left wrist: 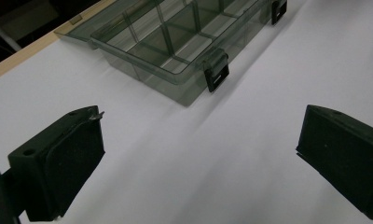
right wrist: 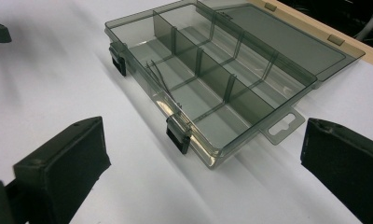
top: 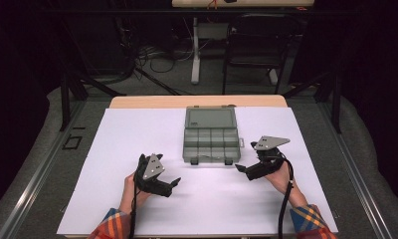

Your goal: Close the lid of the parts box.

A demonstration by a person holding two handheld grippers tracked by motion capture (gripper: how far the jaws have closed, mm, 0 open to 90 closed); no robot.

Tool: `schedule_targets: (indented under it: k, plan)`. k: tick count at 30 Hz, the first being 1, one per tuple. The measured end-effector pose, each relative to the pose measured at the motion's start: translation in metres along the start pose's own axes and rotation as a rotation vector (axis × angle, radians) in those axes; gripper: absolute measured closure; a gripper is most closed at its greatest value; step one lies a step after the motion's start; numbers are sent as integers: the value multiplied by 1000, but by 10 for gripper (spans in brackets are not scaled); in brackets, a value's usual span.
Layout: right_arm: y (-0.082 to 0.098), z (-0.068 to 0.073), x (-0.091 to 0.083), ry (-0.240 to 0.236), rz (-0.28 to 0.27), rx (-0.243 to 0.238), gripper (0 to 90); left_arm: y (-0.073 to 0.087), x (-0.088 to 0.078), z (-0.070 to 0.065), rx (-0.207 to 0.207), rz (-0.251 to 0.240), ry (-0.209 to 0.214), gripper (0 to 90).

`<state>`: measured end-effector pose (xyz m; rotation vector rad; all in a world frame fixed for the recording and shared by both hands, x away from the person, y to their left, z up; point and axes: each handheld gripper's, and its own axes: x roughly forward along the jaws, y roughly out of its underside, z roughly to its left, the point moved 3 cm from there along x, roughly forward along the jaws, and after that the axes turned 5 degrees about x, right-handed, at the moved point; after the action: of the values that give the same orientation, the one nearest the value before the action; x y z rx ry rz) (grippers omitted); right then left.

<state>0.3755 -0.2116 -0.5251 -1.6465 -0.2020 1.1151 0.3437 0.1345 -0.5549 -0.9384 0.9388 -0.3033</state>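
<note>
Both your tongs hover wide open and empty — left tongs, right tongs — just short of the organizer box, which sits mid-tabletop with its lid laid back flat. This reads as the approach step. Next, likely swing the lid over and press the front latches — go gently.

Left gripper view crops the organizer box along the top edge, its far compartments out of frame. High view: the box's latches too small to read.
</note>
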Motion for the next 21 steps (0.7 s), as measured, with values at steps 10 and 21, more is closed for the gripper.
schedule_targets:
  k: [10,21]
  plan:
    - [2,-3,-2,-1,1,13,0,-22,13,9,45,-2,29,0]
    - [4,-4,0,-6,12,13,0,-41,23,19,91,14,78,0]
